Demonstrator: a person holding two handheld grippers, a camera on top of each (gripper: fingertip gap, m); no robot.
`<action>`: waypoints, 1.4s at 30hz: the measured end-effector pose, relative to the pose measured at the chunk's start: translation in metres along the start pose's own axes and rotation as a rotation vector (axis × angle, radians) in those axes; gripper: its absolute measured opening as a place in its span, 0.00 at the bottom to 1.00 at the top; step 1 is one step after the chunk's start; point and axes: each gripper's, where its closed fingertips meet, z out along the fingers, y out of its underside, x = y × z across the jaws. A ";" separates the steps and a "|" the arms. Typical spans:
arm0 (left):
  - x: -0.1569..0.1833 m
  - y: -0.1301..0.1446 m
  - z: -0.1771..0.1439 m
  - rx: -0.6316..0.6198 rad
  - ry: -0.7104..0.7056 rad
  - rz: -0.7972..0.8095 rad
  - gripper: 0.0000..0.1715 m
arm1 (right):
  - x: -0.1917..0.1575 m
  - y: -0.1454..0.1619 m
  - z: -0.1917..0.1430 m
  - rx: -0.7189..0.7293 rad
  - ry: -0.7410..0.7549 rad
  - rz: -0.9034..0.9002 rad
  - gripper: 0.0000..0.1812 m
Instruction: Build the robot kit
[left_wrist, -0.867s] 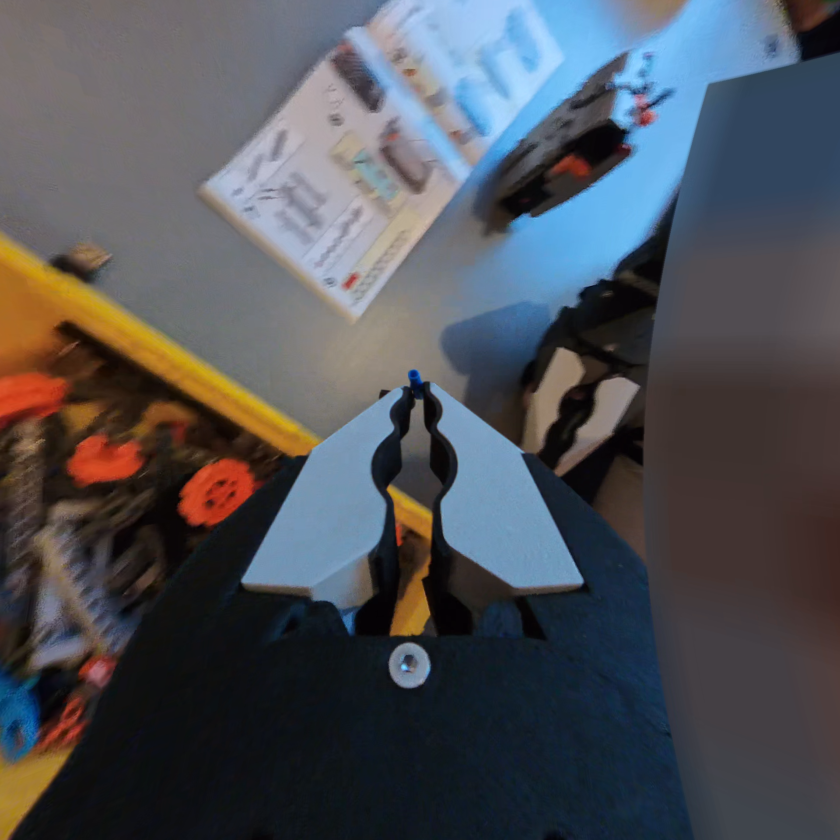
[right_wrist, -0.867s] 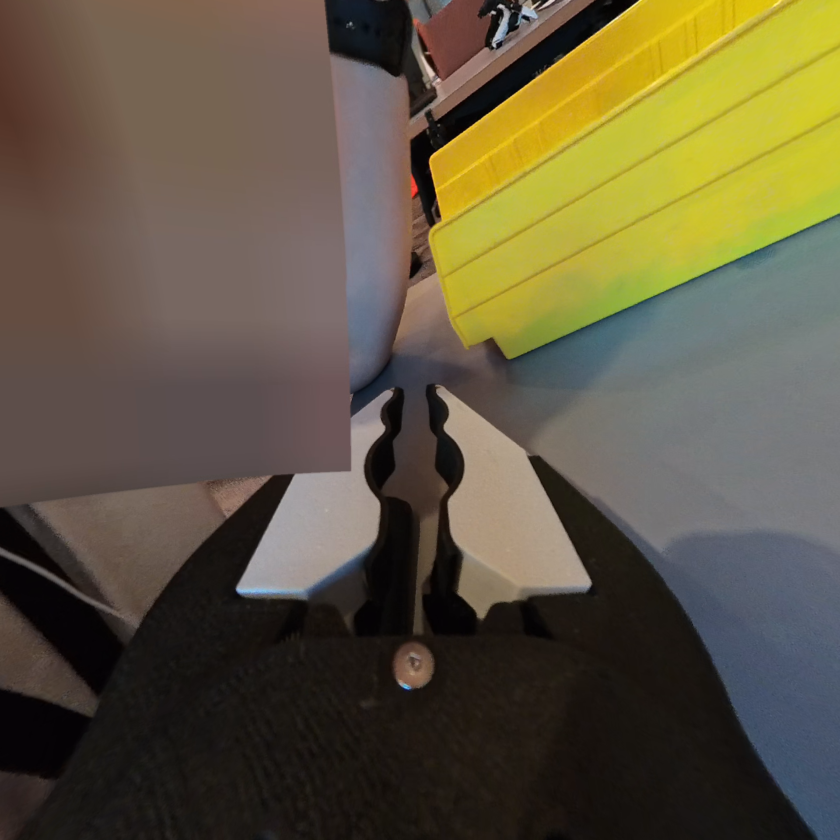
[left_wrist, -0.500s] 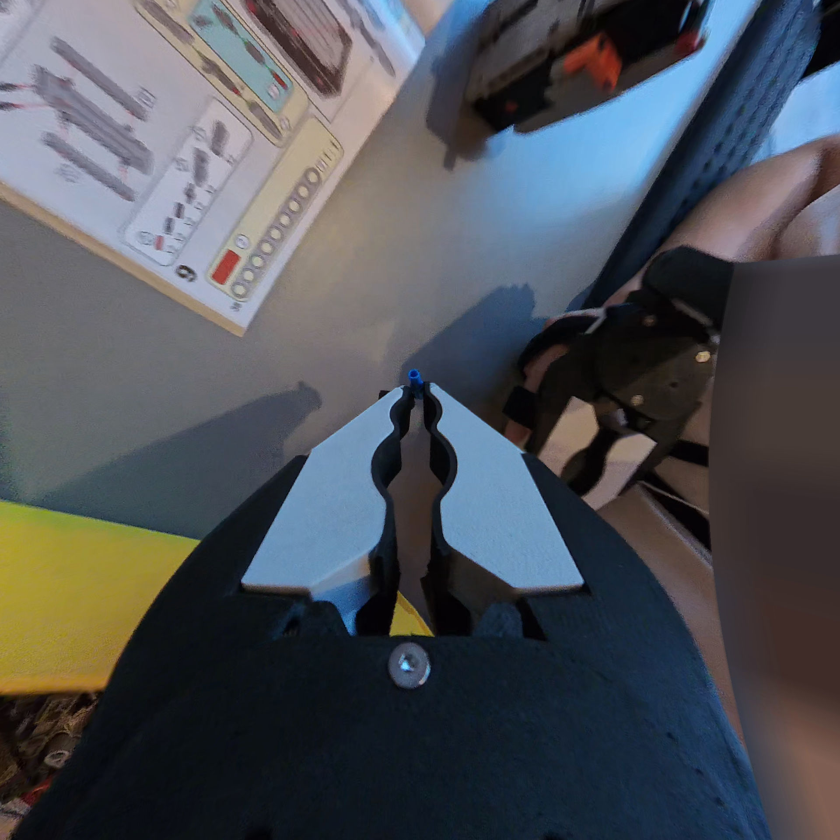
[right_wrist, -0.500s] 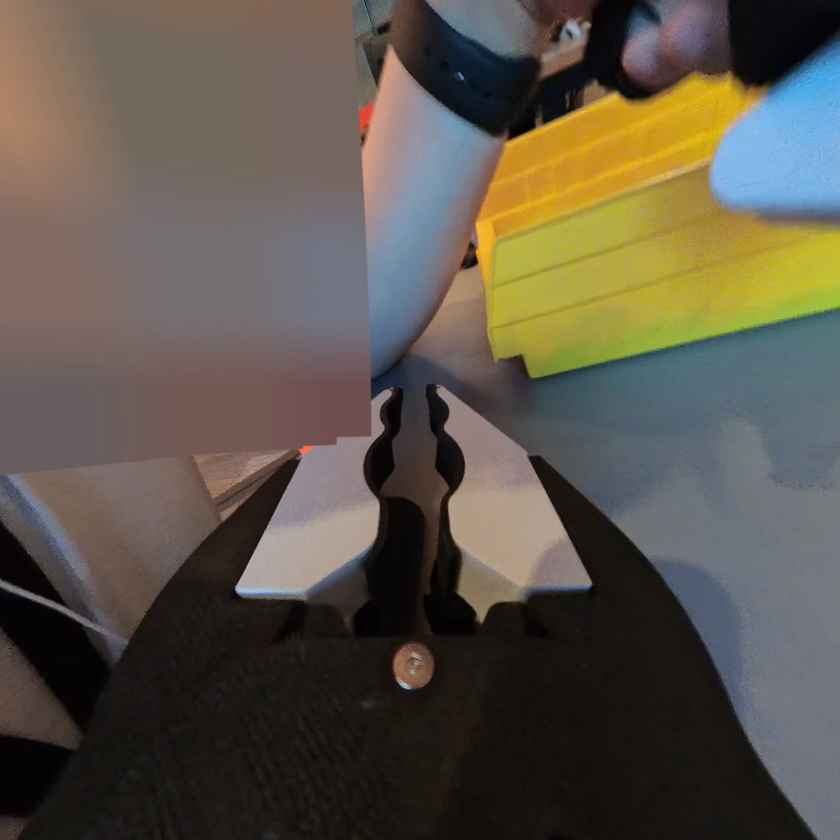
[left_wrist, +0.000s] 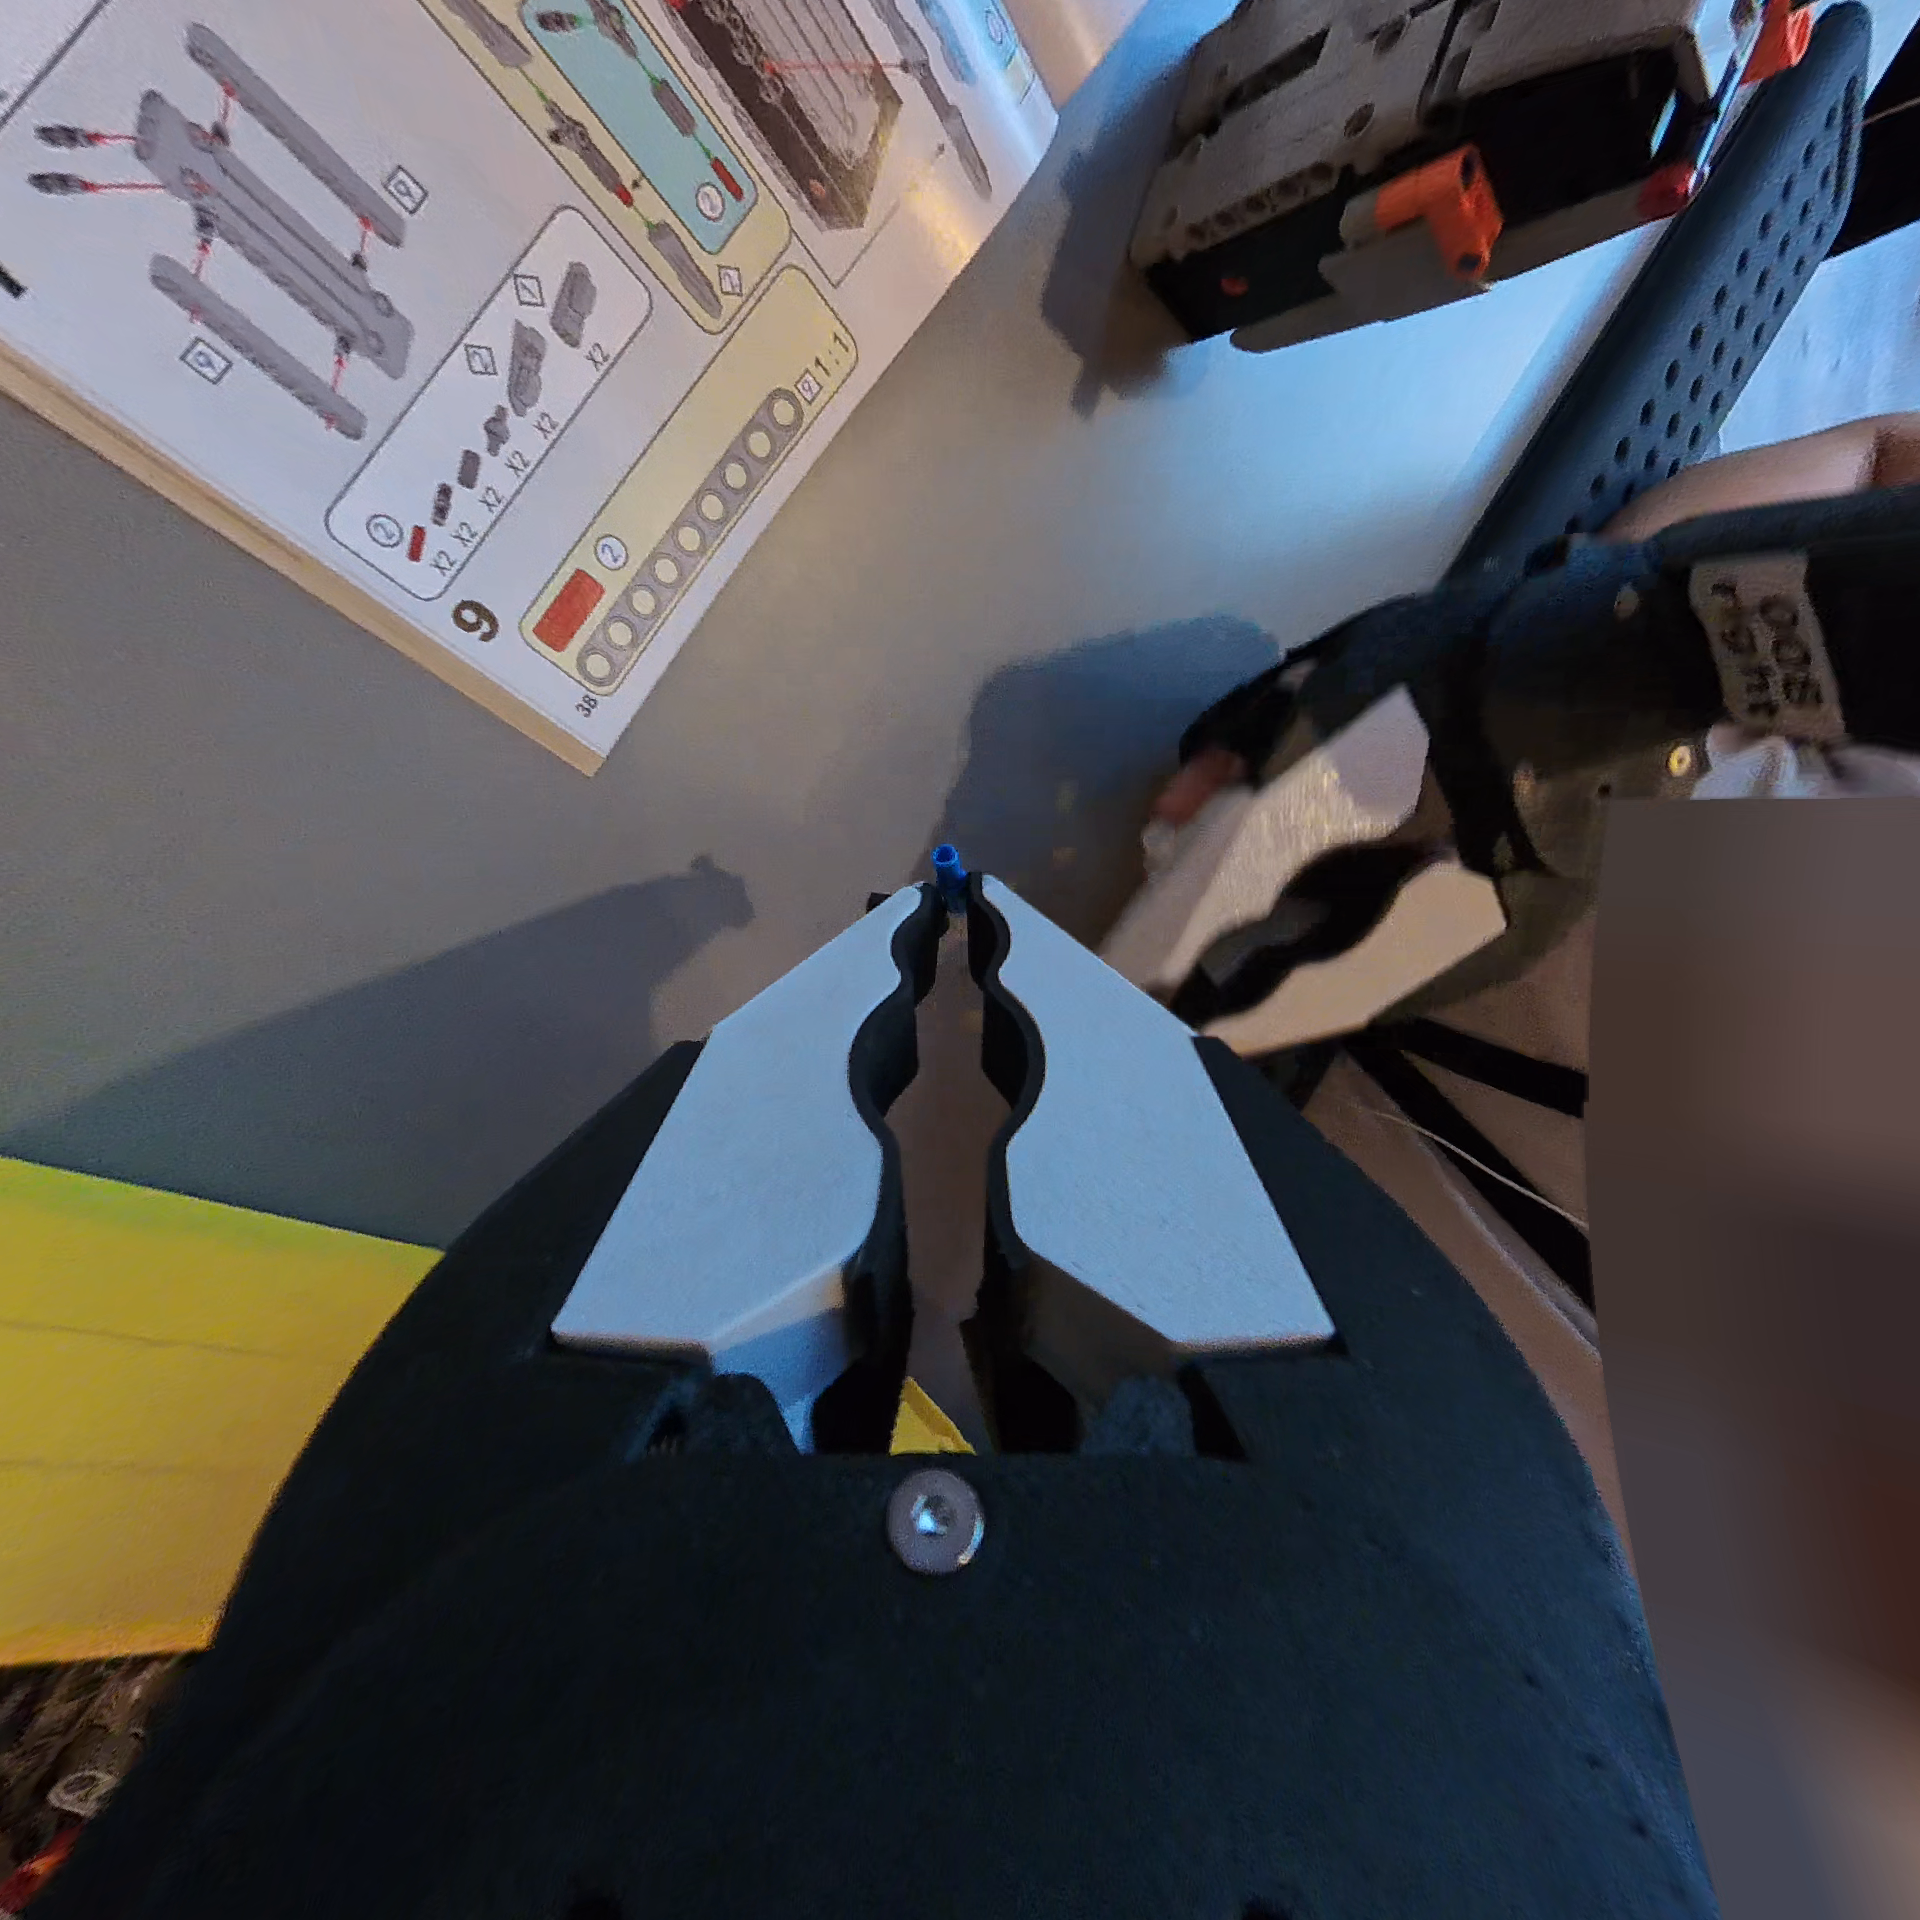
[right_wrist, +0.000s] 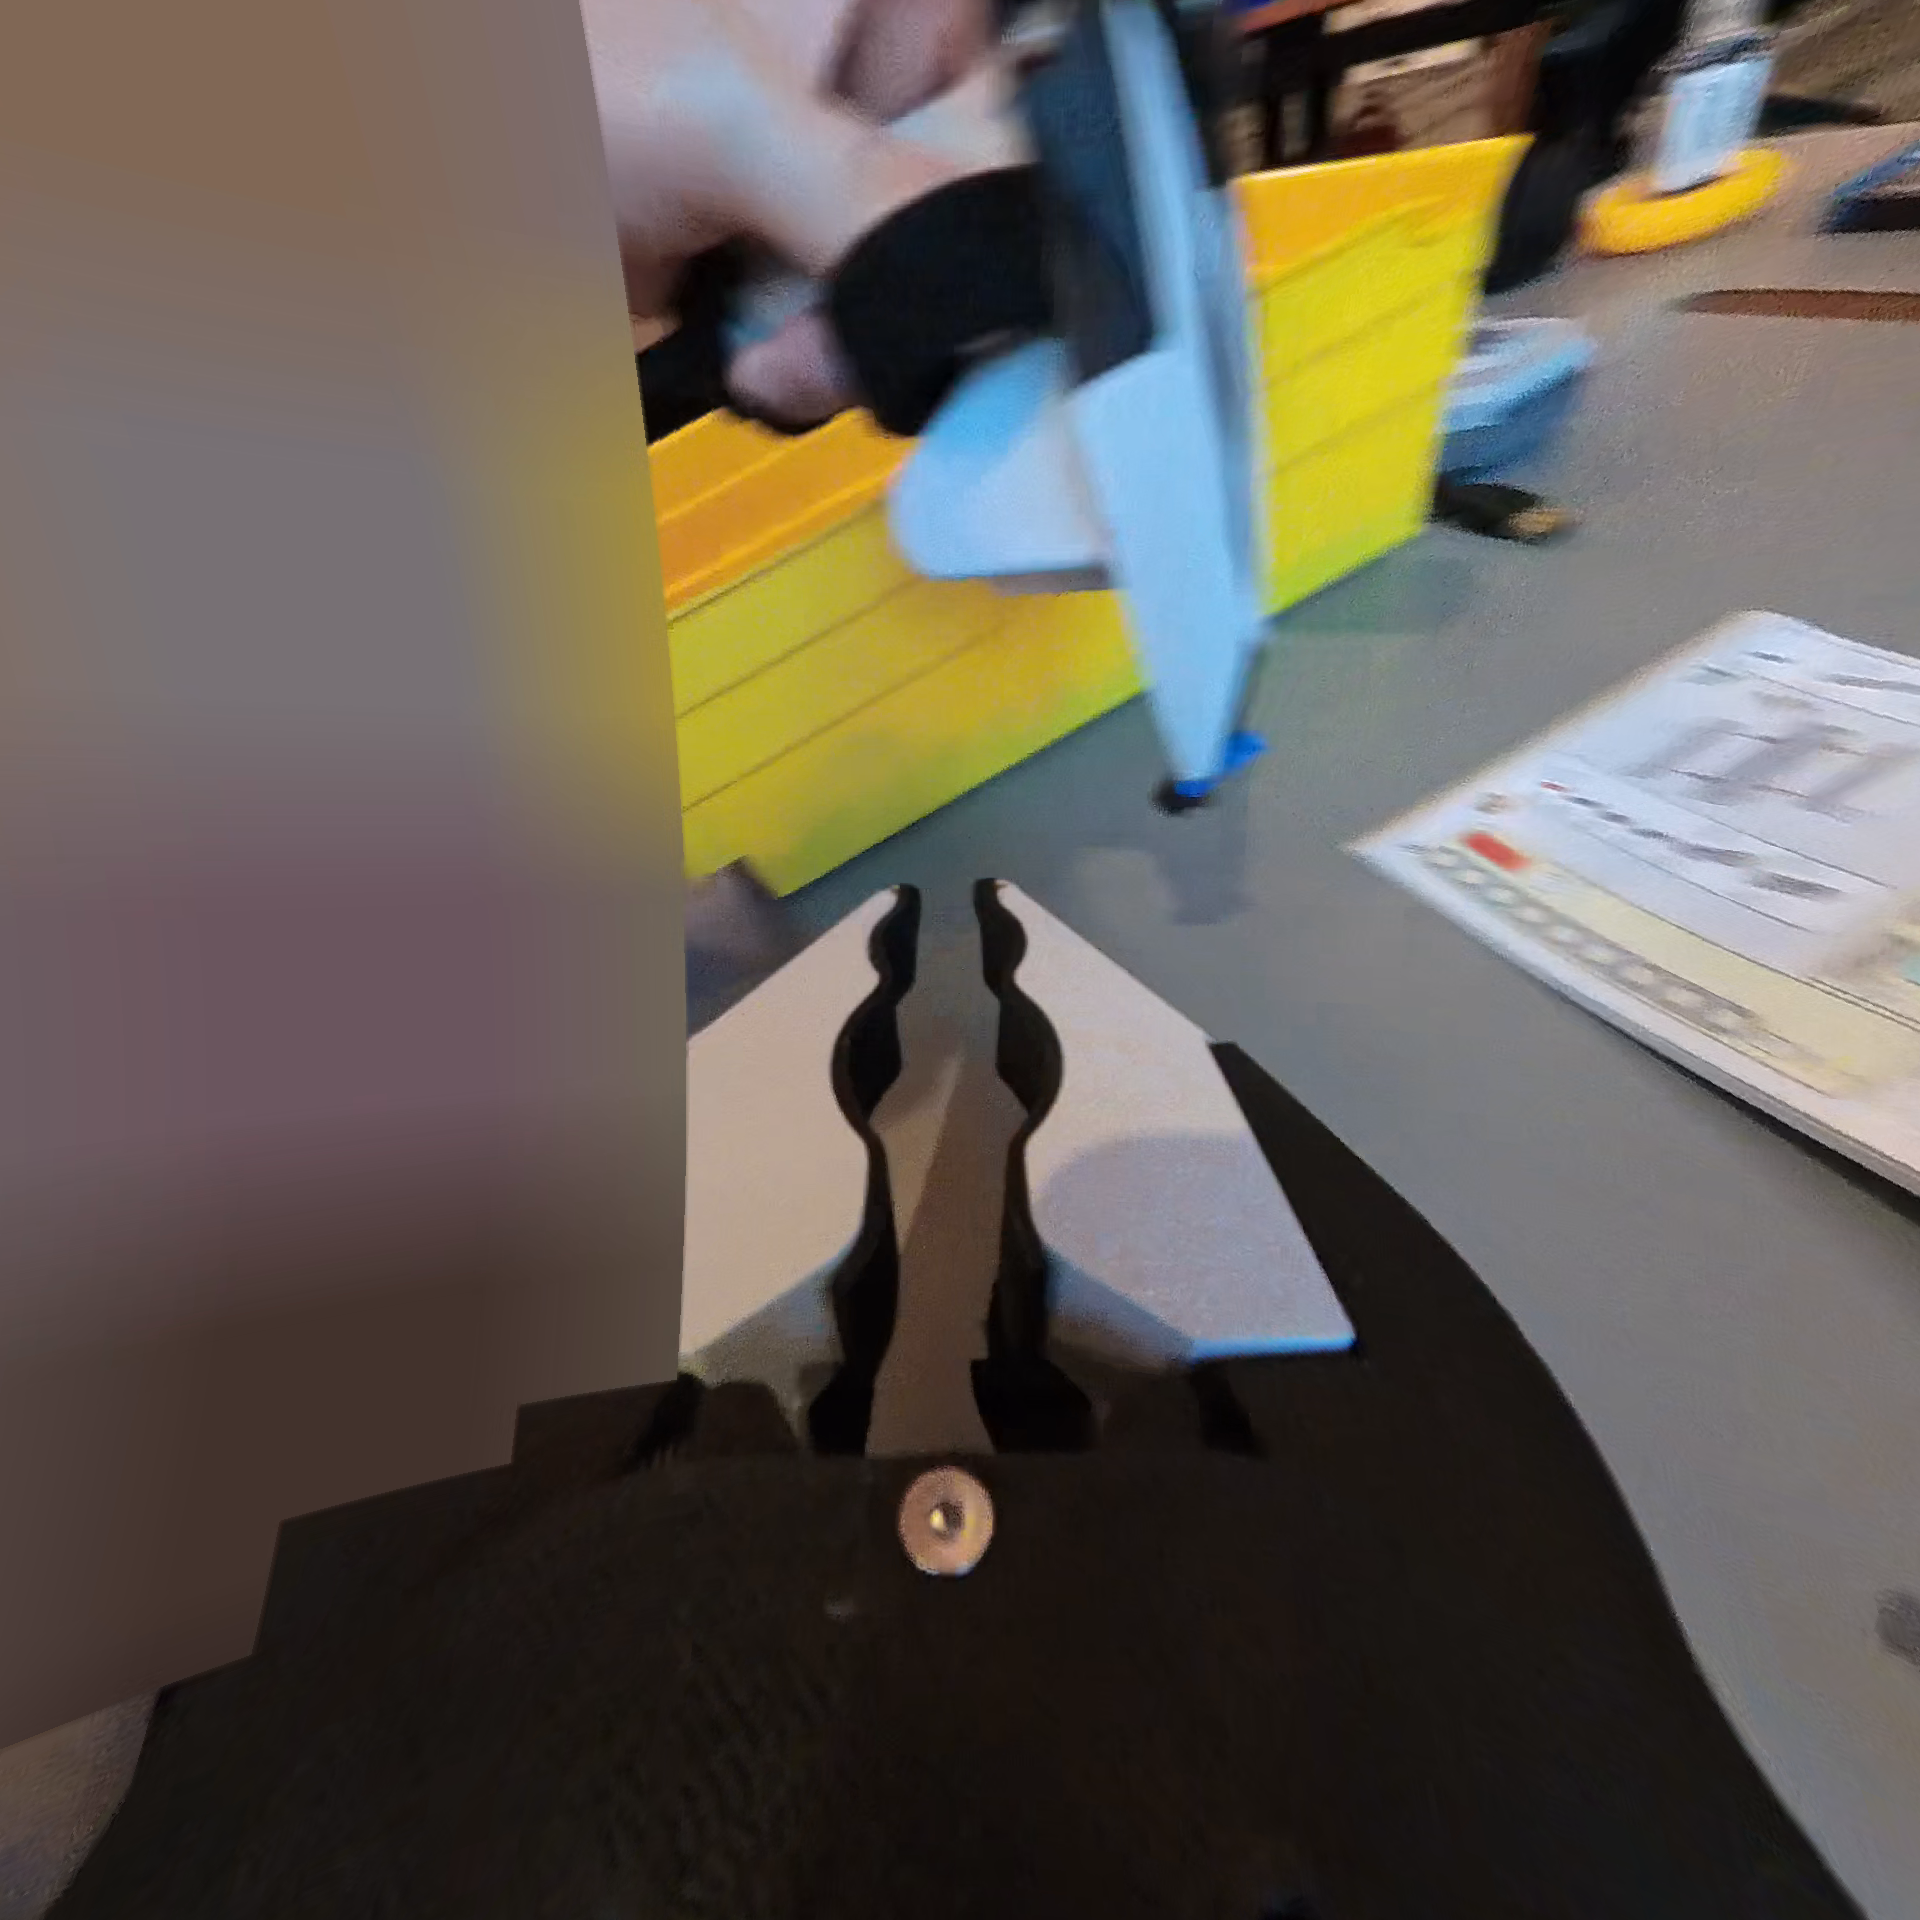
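My left gripper (left_wrist: 948, 896) has its tips pinched on a small blue pin (left_wrist: 944, 862) — the pin pokes out just past the fingertips, and a sliver of black shows at the left tip beside it. From my right wrist camera I see that same gripper (right_wrist: 1195, 774) hanging tip-down over the grey tabletop (right_wrist: 1455, 1299), blue pin (right_wrist: 1231, 753) at its point, my hand (right_wrist: 790, 353) wrapped around its black handle. It's blurred there, so finer detail is lost.

My right gripper (right_wrist: 943, 891) holds nothing; its fingers stand a narrow gap apart, bare table showing between them. In the left wrist view it sits off to the right (left_wrist: 1340, 883), near the table edge, blurry.

Moving outward: a yellow parts bin (right_wrist: 935, 675) stands behind the left gripper in the right view, and its yellow wall (left_wrist: 156, 1403) fills the lower left of the left view. An open instruction booklet (left_wrist: 436, 343) with drawings of beams and pins lies flat on the table ahead of the pin, well apart from it. Beyond the booklet, top right, sits a partly built model (left_wrist: 1382, 187) of grey and black bricks with orange connectors. A black perforated chair back (left_wrist: 1683, 343) runs along the table edge beside it.
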 end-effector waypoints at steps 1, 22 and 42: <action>0.002 -0.001 -0.001 0.005 0.005 0.005 0.02 | 0.012 -0.001 -0.001 0.009 0.040 0.040 0.11; 0.024 -0.001 0.018 -0.040 0.003 0.088 0.02 | 0.036 -0.005 -0.006 0.060 0.091 0.189 0.10; 0.007 0.004 -0.028 0.078 -0.101 0.055 0.02 | 0.023 0.009 0.000 -0.063 0.118 -0.001 0.09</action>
